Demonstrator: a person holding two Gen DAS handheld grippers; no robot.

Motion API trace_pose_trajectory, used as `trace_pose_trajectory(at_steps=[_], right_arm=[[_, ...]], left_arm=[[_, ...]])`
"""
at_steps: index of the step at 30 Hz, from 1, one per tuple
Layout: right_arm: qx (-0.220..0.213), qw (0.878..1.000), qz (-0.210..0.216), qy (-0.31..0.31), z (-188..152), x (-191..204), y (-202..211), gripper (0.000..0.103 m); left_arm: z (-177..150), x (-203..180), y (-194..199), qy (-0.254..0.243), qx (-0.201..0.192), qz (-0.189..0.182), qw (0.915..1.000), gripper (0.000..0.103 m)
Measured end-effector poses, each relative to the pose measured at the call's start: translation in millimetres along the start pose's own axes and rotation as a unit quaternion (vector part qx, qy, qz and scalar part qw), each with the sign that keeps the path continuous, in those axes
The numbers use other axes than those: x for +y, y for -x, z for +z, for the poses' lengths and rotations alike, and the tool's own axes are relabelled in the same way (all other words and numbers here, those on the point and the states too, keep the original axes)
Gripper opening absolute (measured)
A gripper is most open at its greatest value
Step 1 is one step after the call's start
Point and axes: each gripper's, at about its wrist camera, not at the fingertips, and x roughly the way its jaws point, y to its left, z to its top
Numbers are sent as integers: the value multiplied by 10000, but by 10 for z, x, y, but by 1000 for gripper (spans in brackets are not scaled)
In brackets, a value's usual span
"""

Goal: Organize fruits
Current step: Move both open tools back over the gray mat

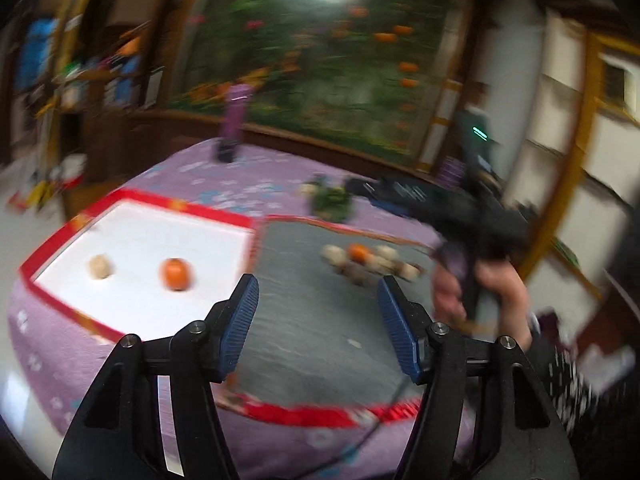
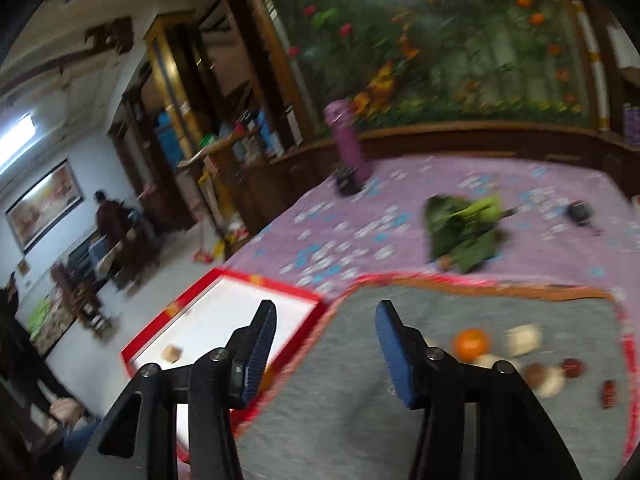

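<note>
Currently two trays side by side on the purple blanket (image 1: 248,192), frames blurred. Left: white tray with red rim (image 1: 136,236) holds one pale round fruit (image 1: 100,266) and one orange (image 1: 176,274), apart from each other. Right: grey-lined tray (image 1: 304,320) holds a cluster of fruits (image 1: 372,264): one orange among pale and brownish pieces, exact kinds unclear. Leafy greens (image 2: 464,232) lie on the blanket beyond the grey tray.

Left gripper (image 1: 318,320): jaws parted, nothing between them, above the grey tray; orange in white tray sits left of its left finger, cluster beyond the tips.

Right gripper (image 2: 326,344): jaws parted, empty, over the grey tray near the seam between trays; second orange (image 2: 471,344) and cluster lie right of its right finger.
</note>
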Motion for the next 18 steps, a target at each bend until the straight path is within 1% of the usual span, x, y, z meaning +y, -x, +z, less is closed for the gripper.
trace_pose_trajectory(at_steps=[1,2,3,4,7,9,11,12,13,15,17,18], right_arm=[[-98,9999,-102,-52,-4,-89,118,52],[-165,9997,-169,-116,-10,-170,215,52],[-206,9994,-208,-181,-16,-235,287,52],[-251,9990,-243,-274,-32,-320,379,52],[-391,9974,-365,-480,-100,-544,626,52],[-454,9963,-484,-538,-164,-660,763,52],[-475,9953,-646,-540,-224,-767,868,52],[-475,9950,-690,-545,-238,-812,902,52],[-471,9945,-751,-559,-254,-871,940,52],[-486,9931,-845,-645,-287,-1023,1032,52],[-462,9925,-873,-725,-321,-1153,1097,52],[-405,9918,-952,-752,-345,-1239,1133,52]], left_arm=[[-36,-94,35,-144,-22,-184,9997,66],[-53,-142,61,-185,-33,-376,9991,71],[-51,-169,78,-193,-23,-529,9984,83],[-63,-193,79,-177,25,-665,9976,87],[-96,-244,68,-94,192,-924,9955,87],[-79,-307,41,-145,277,-1159,9928,87],[-59,-390,10,-237,325,-1231,9916,87],[-50,-421,22,-314,321,-1170,9921,87],[-36,-451,16,-417,314,-982,9938,87],[33,-471,-24,-610,273,-386,9970,87],[92,-396,-176,-662,300,-9,9974,87],[117,-356,-251,-728,351,208,9965,87]])
